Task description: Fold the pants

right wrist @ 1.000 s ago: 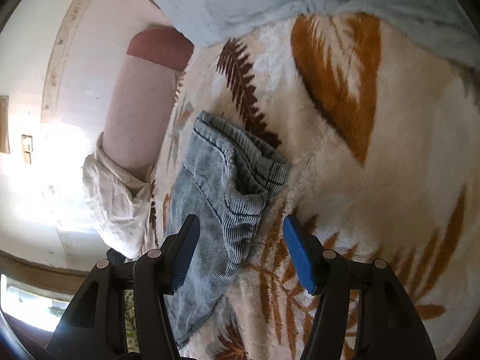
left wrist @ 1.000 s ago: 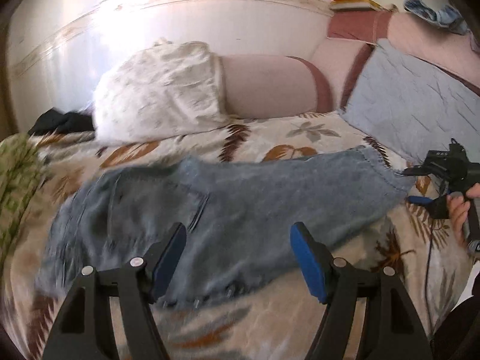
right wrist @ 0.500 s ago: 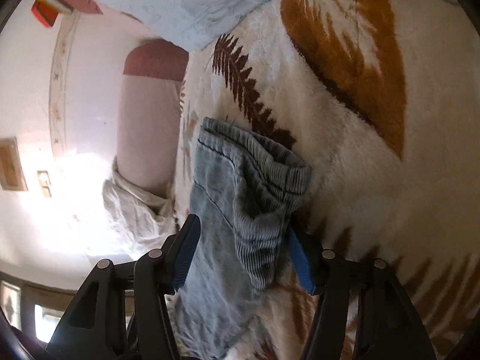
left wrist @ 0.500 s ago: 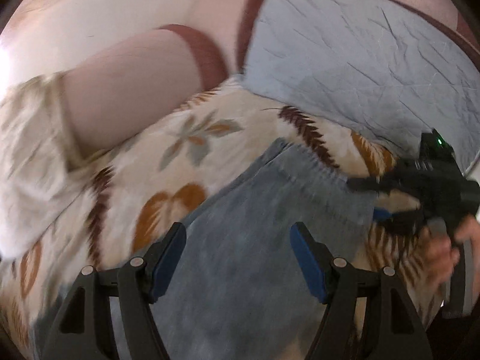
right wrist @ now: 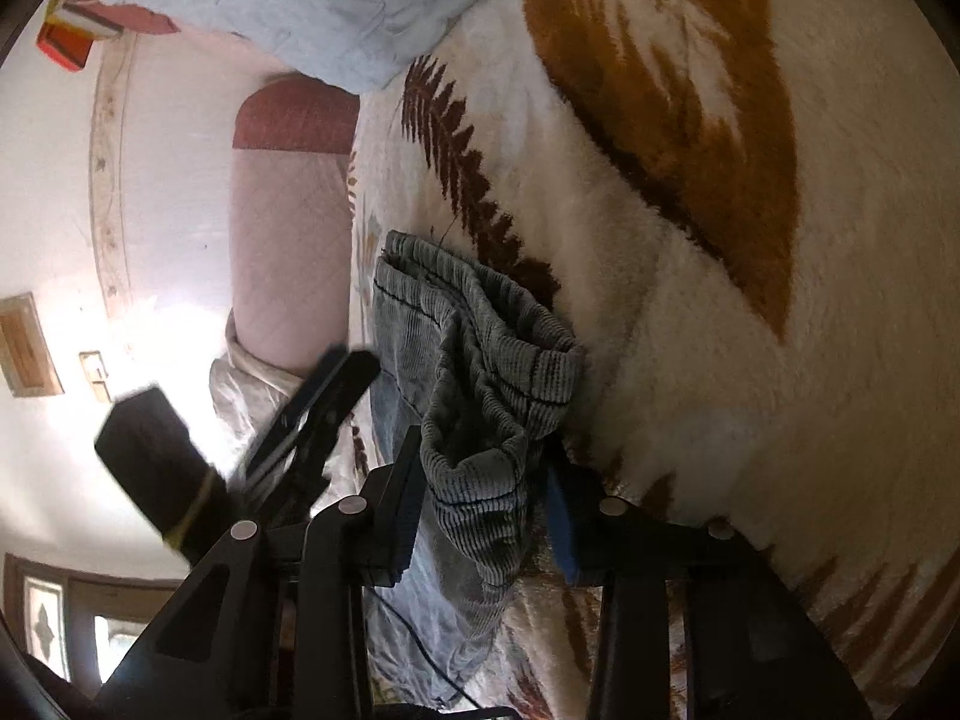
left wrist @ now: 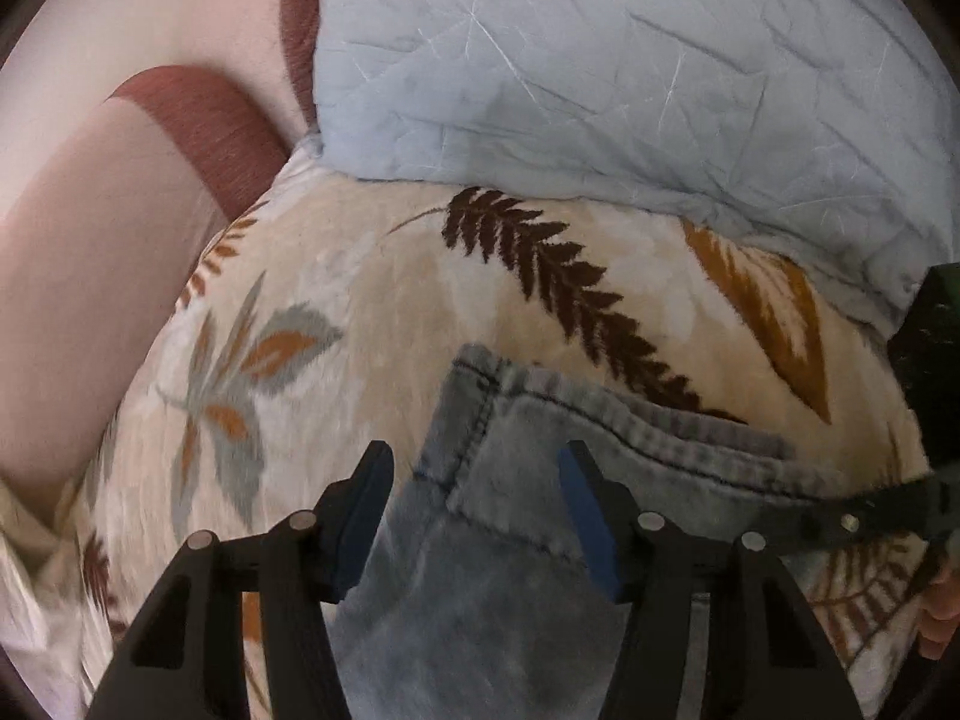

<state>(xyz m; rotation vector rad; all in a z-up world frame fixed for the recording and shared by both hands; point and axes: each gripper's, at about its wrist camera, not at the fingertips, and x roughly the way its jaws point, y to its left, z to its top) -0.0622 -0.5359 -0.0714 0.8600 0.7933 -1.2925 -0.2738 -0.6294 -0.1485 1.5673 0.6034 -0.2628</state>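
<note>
The jeans point(left wrist: 510, 570) lie on the leaf-print blanket point(left wrist: 390, 300), hem end toward twelve o'clock; judging by this, folding has barely begun. The right gripper point(right wrist: 480, 516) is closing on the bunched hem; the left gripper point(left wrist: 474, 504) is closing, pads astride the other corner, not yet pressing. No containers visible

The left tongs point(left wrist: 474, 504) have swung over to the hem of the pants point(left wrist: 510, 570); the right tongs point(right wrist: 480, 516) are closing on it.

A leaf-patterned fleece blanket point(left wrist: 384, 312) covers the bed; a pale blue quilted pillow point(left wrist: 600, 72) lies at its far edge, a pink bolster point(left wrist: 90, 252) to the left
</note>
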